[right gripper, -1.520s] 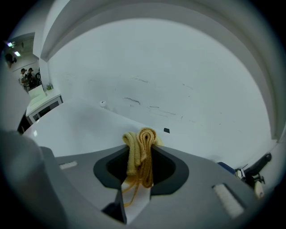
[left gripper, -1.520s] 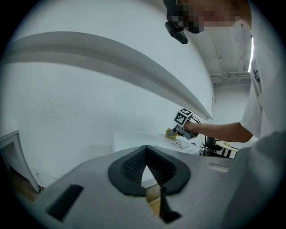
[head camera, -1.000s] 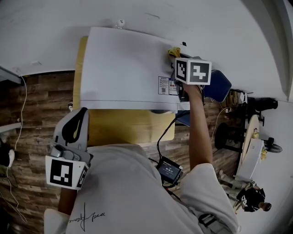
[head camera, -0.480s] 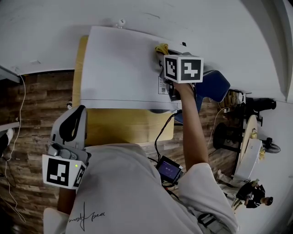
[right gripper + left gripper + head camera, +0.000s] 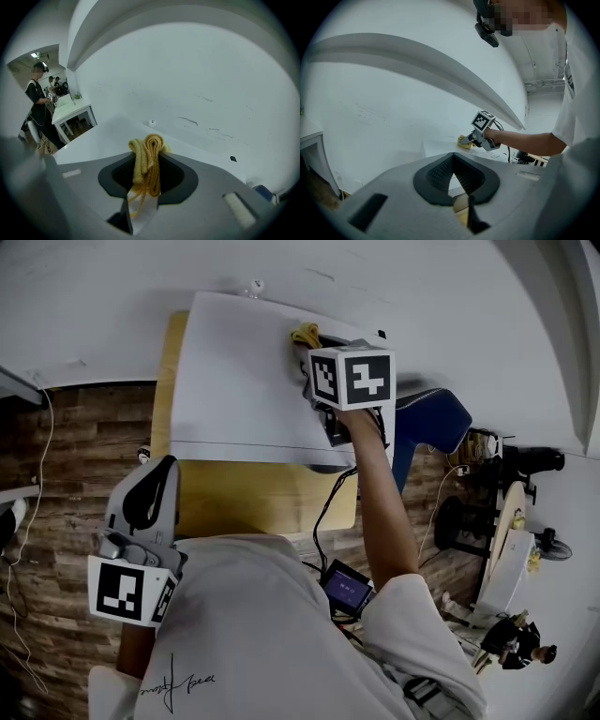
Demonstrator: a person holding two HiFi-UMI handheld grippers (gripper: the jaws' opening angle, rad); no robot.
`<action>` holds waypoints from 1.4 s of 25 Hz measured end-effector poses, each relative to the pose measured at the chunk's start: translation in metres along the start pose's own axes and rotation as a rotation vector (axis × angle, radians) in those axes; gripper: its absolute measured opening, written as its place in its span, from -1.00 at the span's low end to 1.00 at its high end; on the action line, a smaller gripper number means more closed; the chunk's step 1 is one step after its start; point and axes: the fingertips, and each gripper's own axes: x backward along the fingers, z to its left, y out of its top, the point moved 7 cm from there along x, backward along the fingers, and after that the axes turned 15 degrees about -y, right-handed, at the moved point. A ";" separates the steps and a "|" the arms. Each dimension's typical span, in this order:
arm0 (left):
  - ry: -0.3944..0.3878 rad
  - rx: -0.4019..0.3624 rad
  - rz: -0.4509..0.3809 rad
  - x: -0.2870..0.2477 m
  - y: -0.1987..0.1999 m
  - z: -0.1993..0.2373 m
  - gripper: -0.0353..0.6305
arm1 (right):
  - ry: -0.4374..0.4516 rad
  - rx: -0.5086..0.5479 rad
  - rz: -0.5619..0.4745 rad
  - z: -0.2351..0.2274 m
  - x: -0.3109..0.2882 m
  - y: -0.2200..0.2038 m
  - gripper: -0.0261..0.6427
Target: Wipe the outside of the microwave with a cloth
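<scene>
Most cloth hidden under right gripper.

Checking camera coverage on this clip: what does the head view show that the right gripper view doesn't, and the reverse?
Head view only: the left gripper held low by the person's torso, the wooden table under the microwave, and a small screened device at the waist. Right gripper view only: the right gripper with its jaws closed on the folded yellow cloth, and a person standing by a white table in the background. Both: the microwave's white top, the cloth near its back edge, and the white wall.
</scene>
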 end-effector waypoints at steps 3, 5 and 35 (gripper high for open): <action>0.002 0.001 0.000 0.001 -0.001 0.001 -0.92 | 0.030 0.002 -0.008 0.013 -0.002 0.005 -0.56; 0.005 0.002 -0.001 0.002 -0.001 0.002 -0.92 | 0.049 0.011 -0.014 0.025 -0.003 0.011 -0.56; 0.064 0.034 -0.027 0.019 -0.001 0.018 -0.92 | 0.516 -0.017 -0.197 0.101 0.062 0.077 -0.56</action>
